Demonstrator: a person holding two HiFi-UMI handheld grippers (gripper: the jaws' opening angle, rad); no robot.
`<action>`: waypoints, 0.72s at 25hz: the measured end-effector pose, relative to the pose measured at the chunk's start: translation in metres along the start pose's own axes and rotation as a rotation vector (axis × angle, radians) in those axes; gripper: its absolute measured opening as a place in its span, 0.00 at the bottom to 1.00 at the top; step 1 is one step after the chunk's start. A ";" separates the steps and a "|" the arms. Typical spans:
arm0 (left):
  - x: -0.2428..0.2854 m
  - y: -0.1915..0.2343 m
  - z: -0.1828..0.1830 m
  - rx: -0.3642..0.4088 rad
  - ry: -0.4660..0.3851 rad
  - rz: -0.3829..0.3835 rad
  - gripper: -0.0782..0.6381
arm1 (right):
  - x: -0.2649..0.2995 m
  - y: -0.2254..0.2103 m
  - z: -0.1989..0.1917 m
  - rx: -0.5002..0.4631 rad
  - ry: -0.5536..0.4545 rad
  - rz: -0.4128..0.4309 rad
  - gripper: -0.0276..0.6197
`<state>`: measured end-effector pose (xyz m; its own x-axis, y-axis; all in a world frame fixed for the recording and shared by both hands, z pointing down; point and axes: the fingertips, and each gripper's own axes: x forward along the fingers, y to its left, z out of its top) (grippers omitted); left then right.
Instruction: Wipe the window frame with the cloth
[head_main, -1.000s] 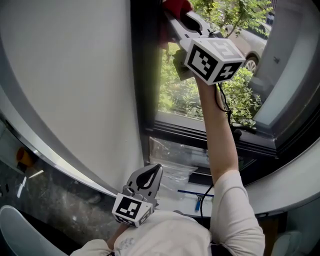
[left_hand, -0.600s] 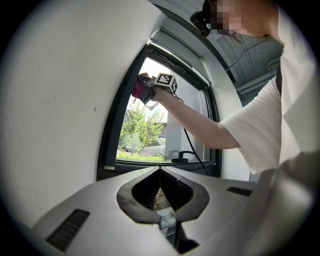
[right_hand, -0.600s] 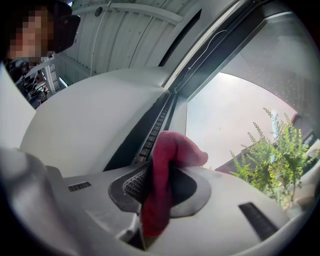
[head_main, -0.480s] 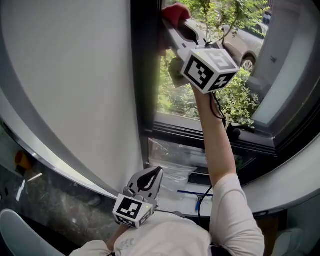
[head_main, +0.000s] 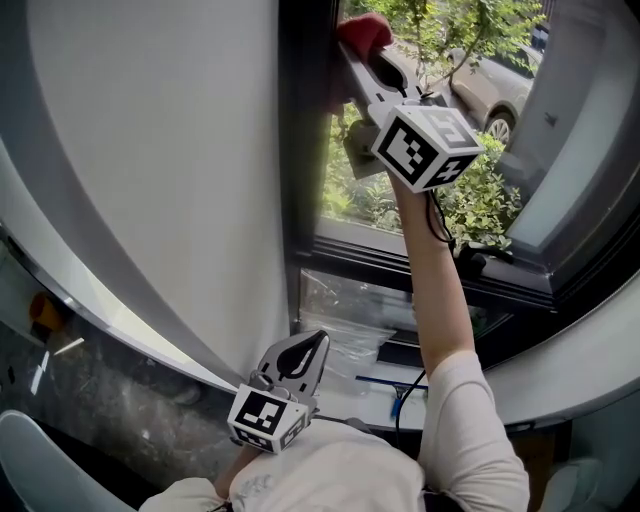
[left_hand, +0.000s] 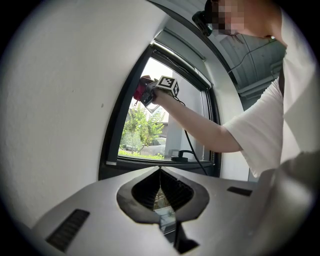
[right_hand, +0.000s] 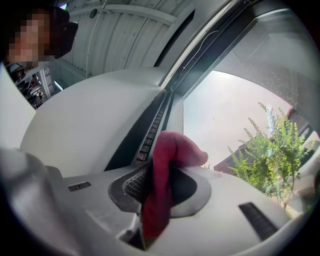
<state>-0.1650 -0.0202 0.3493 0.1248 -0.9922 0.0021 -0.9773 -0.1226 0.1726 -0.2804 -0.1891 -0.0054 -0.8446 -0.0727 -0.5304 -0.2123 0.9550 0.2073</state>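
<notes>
your crumpled red cloth (head_main: 364, 28) is folded and pinched between the jaws of your right gripper (head_main: 358, 52). its bunched end sits against the dark metal window frame (head_main: 303, 150), high on the left upright beside the glass.

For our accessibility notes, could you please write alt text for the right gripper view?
The right gripper is shut on a red cloth, whose bunched end pokes out at a dark window frame. A white wall lies left of the frame; a green tree shows through the glass at right.
</notes>
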 end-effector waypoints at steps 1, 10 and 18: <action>0.000 0.000 0.000 0.001 0.001 0.000 0.12 | -0.001 0.000 -0.001 0.001 0.001 0.000 0.17; -0.003 -0.001 -0.011 -0.028 0.019 -0.011 0.12 | -0.009 0.003 -0.016 0.039 -0.011 -0.012 0.17; -0.003 -0.001 -0.013 -0.041 0.020 -0.009 0.12 | -0.014 0.004 -0.022 0.052 -0.018 -0.014 0.17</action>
<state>-0.1623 -0.0171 0.3619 0.1375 -0.9903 0.0203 -0.9684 -0.1301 0.2127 -0.2800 -0.1905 0.0215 -0.8324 -0.0814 -0.5481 -0.1980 0.9675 0.1570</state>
